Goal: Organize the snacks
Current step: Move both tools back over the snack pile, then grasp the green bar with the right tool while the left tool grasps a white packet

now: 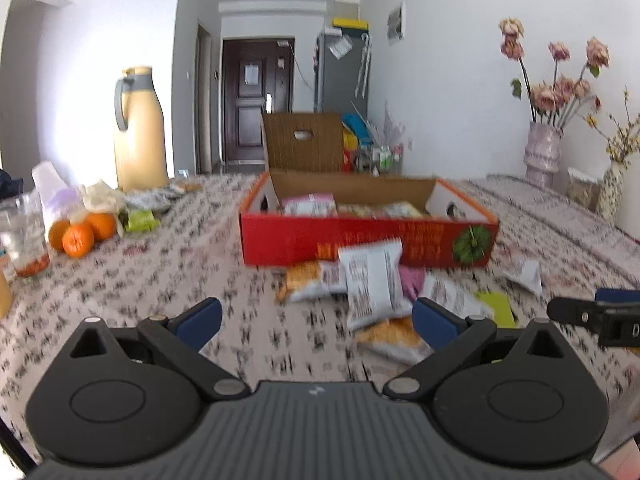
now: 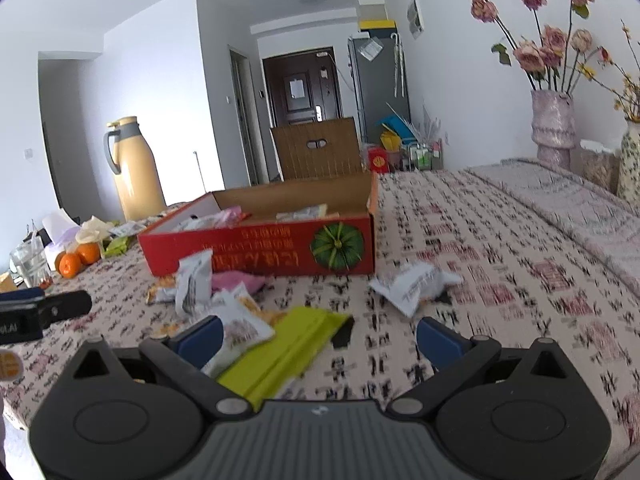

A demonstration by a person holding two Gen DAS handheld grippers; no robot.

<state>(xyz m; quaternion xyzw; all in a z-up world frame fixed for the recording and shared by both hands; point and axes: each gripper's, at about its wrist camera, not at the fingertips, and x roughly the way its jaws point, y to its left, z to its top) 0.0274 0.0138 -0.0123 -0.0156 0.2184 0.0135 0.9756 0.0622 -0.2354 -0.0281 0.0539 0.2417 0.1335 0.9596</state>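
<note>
Both hand-held tools are spread wide with nothing between their fingers: the left gripper (image 1: 316, 318) hovers over a heap of snack packets (image 1: 372, 286), and the right gripper (image 2: 318, 338) hovers over a flat yellow-green packet (image 2: 288, 344) and a crumpled white wrapper (image 2: 414, 284). Their fingers carry blue pads (image 2: 202, 338) on black plastic links, above ribbed grey housings.

Packets in the heap are glossy pillow pouches, white with dense small print, orange and pink; the print is too blurred to read. They lie loose on the tablecloth (image 2: 480, 240), a woven fabric with a repeating dark and red motif, just in front of the red cardboard box (image 1: 368, 240). That box is shallow and open, brown inside, with a green pumpkin picture (image 2: 338, 246) and gold characters on its front wall, which I cannot make out. More pouches (image 1: 310, 204) already lie inside it.

At the left of the table stand a tall cream-yellow flask with a grey handle (image 1: 138, 128), smooth and rounded, three oranges (image 1: 80, 234) and a clear glass (image 1: 22, 232). On the right, a ridged pink vase (image 2: 554, 128) holds dried roses.
</note>
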